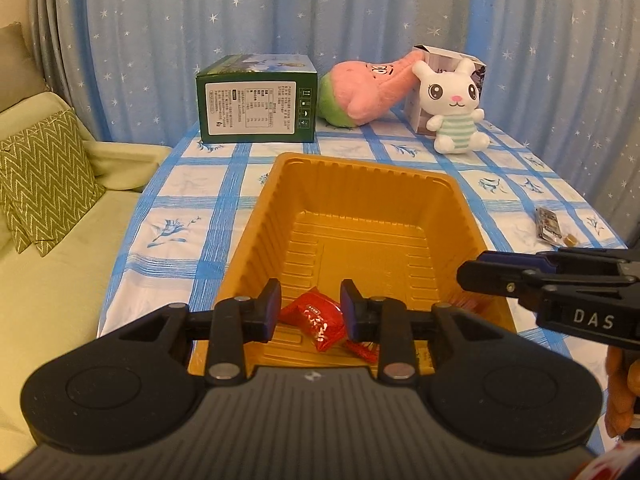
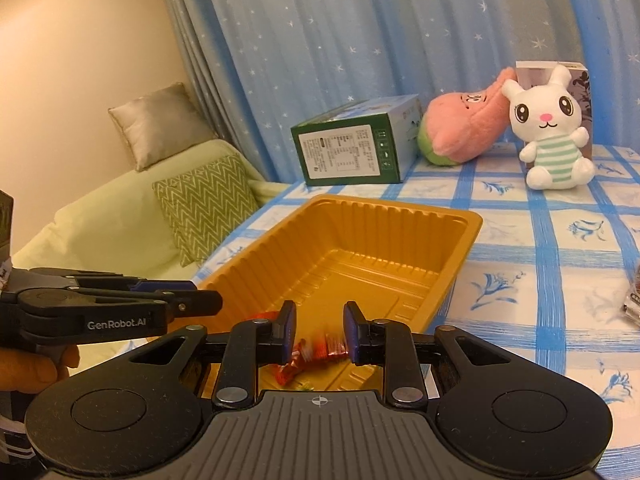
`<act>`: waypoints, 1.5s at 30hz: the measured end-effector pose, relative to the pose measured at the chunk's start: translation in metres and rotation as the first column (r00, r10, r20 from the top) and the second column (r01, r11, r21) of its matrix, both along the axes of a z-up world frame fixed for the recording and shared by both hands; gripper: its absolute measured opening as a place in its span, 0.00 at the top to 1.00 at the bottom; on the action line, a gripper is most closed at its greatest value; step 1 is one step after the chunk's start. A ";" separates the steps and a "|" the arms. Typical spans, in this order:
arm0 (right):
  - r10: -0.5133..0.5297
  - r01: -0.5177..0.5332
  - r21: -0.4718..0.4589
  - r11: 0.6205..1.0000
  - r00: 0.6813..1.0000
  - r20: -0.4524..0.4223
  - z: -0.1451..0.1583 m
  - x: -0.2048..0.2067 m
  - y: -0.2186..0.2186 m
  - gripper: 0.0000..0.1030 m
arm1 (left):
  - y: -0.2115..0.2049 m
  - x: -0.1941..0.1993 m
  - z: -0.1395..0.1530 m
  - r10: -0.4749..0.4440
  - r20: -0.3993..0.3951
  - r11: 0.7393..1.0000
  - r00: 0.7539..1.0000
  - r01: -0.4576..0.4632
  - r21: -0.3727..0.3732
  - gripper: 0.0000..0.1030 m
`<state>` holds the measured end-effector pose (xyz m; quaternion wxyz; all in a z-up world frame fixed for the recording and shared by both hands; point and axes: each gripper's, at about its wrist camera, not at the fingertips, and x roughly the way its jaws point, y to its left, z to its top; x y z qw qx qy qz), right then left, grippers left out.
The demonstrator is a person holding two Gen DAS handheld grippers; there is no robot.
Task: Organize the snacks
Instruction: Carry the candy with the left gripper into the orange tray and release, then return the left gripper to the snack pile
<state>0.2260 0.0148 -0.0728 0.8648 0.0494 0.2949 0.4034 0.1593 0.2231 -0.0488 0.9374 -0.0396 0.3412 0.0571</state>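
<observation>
A gold plastic tray (image 1: pixel 360 164) (image 2: pixel 400 208) sits on the blue-checked tablecloth. My left gripper (image 1: pixel 310 312) hangs open over the tray's near end. A red snack packet (image 1: pixel 320 322) lies on the tray floor below the gap, clear of the pads, with a second red packet (image 1: pixel 364 350) beside it. My right gripper (image 2: pixel 320 334) is open over the same end, and a blurred red packet (image 2: pixel 324 346) shows loose between and below its fingers. Another packet (image 2: pixel 286 372) lies nearer. Each gripper sees the other from the side: the right gripper (image 1: pixel 474 268), the left gripper (image 2: pixel 204 296).
A small dark snack packet (image 1: pixel 550 226) (image 2: pixel 634 300) lies on the cloth right of the tray. At the table's back stand a green box (image 1: pixel 256 106), a pink plush (image 1: pixel 372 92), a white rabbit plush (image 1: pixel 452 108) and a carton. A sofa with a zigzag cushion (image 1: pixel 48 184) is on the left.
</observation>
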 end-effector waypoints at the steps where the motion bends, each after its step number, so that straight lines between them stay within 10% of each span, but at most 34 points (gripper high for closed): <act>1: -0.007 0.007 0.000 1.000 1.000 -0.002 0.000 0.001 -0.001 0.52 | 0.000 0.000 0.001 0.000 0.002 1.000 1.000 0.000 -0.003 0.69; 14: -0.193 0.209 -0.105 0.972 0.970 0.147 0.015 -0.026 -0.071 0.47 | -0.039 -0.005 0.015 -0.107 0.063 0.993 0.992 0.110 -0.048 0.59; 31: -0.544 0.554 -0.154 0.818 0.832 0.106 0.014 -0.062 -0.226 0.47 | -0.172 -0.010 0.022 -0.382 0.085 0.921 0.920 0.387 -0.054 0.57; 45: -0.640 0.635 -0.141 0.759 0.769 0.016 -0.006 -0.051 -0.280 0.47 | -0.236 0.017 -0.019 -0.452 0.005 0.891 0.892 0.452 -0.050 0.57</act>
